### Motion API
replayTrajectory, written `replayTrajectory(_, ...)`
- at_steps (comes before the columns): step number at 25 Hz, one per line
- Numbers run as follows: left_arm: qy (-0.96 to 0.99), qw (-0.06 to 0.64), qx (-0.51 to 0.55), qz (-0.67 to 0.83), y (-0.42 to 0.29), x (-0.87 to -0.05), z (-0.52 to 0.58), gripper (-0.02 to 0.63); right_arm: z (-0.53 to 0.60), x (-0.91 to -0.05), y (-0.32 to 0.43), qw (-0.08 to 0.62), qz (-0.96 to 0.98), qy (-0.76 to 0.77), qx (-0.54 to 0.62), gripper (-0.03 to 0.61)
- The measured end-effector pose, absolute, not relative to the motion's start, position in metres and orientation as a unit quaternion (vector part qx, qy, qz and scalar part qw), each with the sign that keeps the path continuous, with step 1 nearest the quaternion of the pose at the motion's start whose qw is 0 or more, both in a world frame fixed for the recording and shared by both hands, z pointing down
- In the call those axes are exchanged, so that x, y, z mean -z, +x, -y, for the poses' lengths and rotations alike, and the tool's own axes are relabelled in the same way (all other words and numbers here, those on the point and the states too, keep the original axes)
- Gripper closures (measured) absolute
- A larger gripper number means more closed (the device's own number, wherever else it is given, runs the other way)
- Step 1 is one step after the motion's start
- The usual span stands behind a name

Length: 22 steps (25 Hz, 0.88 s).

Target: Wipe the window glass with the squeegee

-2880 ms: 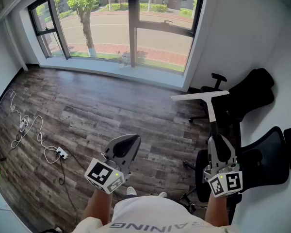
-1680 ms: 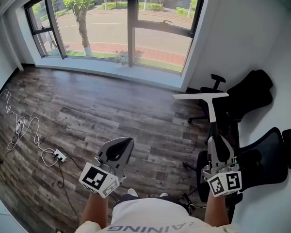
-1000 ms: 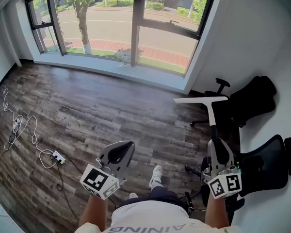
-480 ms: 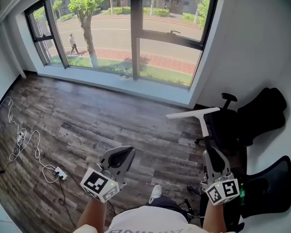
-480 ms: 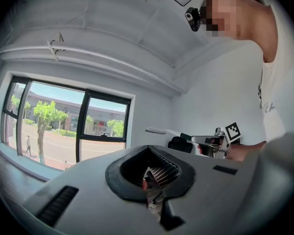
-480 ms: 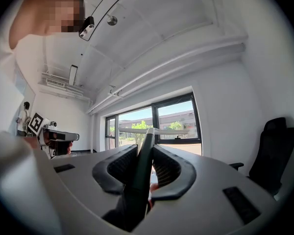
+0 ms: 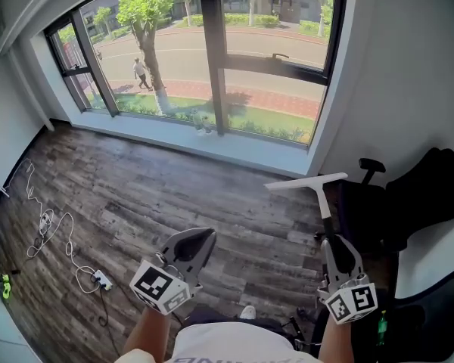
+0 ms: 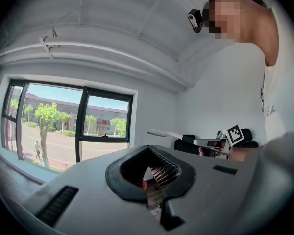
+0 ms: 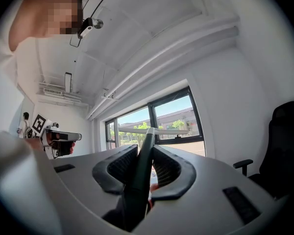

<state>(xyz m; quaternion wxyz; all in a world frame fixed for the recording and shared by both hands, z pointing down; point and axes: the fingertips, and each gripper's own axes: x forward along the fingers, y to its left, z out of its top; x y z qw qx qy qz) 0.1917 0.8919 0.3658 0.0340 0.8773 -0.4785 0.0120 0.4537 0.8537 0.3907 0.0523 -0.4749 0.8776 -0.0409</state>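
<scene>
We grip the squeegee (image 7: 309,183) by its handle in our right gripper (image 7: 334,242), its white blade held crosswise, well short of the window (image 7: 272,66) near its right end, while our left gripper (image 7: 194,240), also back from the window, has its jaws together on nothing.

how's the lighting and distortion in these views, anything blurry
Head view: strong daylight through the window, its frame bowed by the wide lens. Left gripper view: fisheye, dark corners. Right gripper view: the squeegee reads near-black and soft against the bright room.
</scene>
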Motion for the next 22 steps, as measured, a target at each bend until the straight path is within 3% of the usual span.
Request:
replayTrajectory(7,0.887,0.022,-0.003,0.461,0.19,-0.349,-0.828,0.597,-0.797,-0.365,0.45,0.045,-0.869,-0.493,0.026,0.479)
replayTrajectory(11,0.893,0.016,0.002,0.45,0.176,-0.378,-0.788,0.597,-0.769,-0.381,0.44,0.032,-0.861,-0.508,0.01,0.479)
replayTrajectory(22,0.894,0.007,0.022,0.447,0.026,-0.368,-0.639,0.597,-0.632,-0.359,0.309,0.04,-0.835,-0.548,-0.031,0.479)
